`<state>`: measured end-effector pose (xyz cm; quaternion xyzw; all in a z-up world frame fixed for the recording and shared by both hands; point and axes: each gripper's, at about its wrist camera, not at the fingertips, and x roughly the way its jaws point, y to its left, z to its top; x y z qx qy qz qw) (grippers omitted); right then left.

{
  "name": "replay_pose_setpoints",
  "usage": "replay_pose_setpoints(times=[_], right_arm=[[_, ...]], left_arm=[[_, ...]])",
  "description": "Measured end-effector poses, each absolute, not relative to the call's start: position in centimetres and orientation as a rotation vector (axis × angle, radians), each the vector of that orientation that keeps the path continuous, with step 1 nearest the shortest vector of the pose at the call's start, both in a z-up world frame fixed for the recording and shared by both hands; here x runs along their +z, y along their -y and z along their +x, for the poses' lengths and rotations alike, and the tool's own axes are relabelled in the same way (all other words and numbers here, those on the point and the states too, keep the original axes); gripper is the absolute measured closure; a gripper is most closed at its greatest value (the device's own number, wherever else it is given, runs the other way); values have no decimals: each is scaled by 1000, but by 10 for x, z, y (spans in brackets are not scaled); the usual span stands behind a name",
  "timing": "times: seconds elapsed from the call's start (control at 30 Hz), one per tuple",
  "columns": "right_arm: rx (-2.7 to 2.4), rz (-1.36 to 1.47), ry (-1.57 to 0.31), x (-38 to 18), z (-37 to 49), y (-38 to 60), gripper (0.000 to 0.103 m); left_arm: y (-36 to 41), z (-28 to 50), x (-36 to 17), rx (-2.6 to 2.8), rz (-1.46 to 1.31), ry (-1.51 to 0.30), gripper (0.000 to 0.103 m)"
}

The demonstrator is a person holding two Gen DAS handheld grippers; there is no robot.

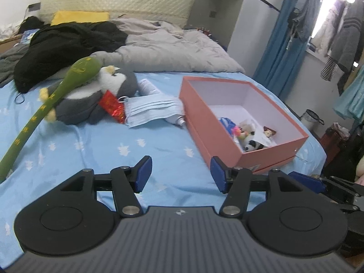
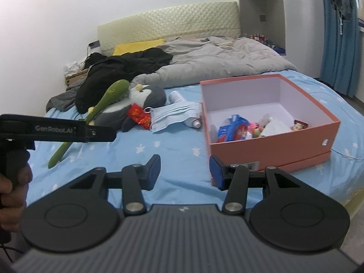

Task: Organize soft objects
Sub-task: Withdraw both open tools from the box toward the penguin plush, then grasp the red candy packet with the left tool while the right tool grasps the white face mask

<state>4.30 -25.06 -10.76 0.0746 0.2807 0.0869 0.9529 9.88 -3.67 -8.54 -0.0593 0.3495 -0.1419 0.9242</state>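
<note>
A grey and white plush penguin (image 1: 91,100) (image 2: 134,104) lies on the blue bed sheet (image 1: 95,145) with a long green plush stick (image 1: 43,111) (image 2: 100,107) across it. A red packet (image 1: 112,107) and blue face masks (image 1: 150,110) (image 2: 173,116) lie beside it. An open pink box (image 1: 279,145) (image 2: 268,150) holds small toys, among them a panda (image 1: 252,146). My left gripper (image 1: 180,174) hovers open over bare sheet, near the box's front corner. My right gripper (image 2: 184,171) is open too, with nothing between its fingers.
A crumpled grey duvet (image 1: 173,52) and black clothes (image 1: 68,45) cover the far half of the bed. A white spray can (image 2: 192,121) lies by the masks. In the right wrist view a hand (image 2: 11,179) holds the left tool. Clothes hang by the window at right.
</note>
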Motion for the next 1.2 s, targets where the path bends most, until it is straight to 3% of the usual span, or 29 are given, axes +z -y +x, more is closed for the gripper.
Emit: replay_pose_setpoints(times=[0.53, 1.2], right_arm=[[284, 72, -610, -128, 79, 202, 52], [280, -188, -591, -189, 227, 140, 53]], left_arm=[[-19, 131, -126, -168, -210, -737, 40], [-52, 301, -219, -122, -290, -776, 40]])
